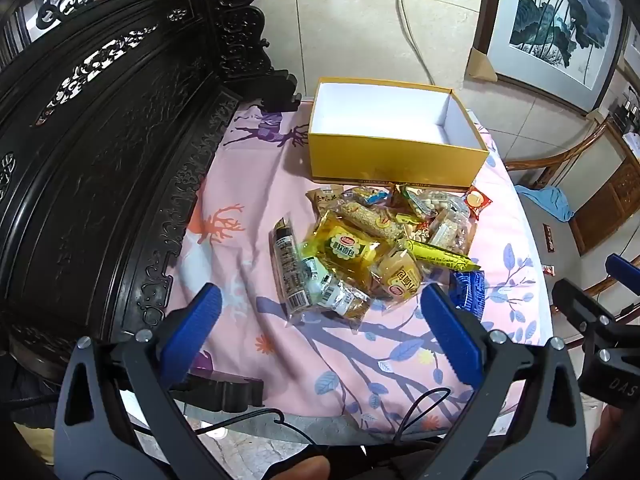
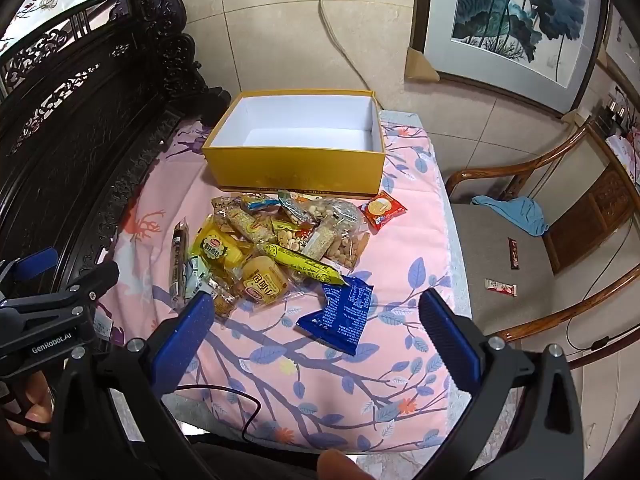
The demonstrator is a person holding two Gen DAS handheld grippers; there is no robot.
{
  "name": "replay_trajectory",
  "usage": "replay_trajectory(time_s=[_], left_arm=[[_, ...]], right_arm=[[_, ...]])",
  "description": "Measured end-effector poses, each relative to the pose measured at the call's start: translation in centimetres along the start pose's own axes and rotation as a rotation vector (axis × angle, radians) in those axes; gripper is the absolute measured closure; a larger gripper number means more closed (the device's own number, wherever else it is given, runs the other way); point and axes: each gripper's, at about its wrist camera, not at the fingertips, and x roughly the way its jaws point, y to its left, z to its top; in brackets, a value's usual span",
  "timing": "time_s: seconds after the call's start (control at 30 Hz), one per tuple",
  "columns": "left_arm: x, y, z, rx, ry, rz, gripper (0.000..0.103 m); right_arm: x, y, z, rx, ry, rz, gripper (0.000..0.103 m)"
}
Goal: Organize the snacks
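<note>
While your left gripper (image 1: 320, 320) and right gripper (image 2: 316, 320) hover spread wide, nothing sits between their fingers. The snack pile (image 2: 276, 240) lies at 6 o'clock of the yellow box (image 2: 296, 168).

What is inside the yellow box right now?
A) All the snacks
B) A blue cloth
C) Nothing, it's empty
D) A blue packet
C: the yellow box shows only its bare white inside, while the snack pile and the blue packet lie on the pink cloth in front of it.
</note>
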Motion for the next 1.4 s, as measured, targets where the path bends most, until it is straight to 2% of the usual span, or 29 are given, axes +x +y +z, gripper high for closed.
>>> replay_trajectory(time_s=[1.4], left_arm=[[0.40, 0.47, -0.30, -0.003, 0.003, 0.000, 0.002]], right_arm=[[0.33, 0.32, 0.26, -0.014, 0.000, 0.002, 0.001]])
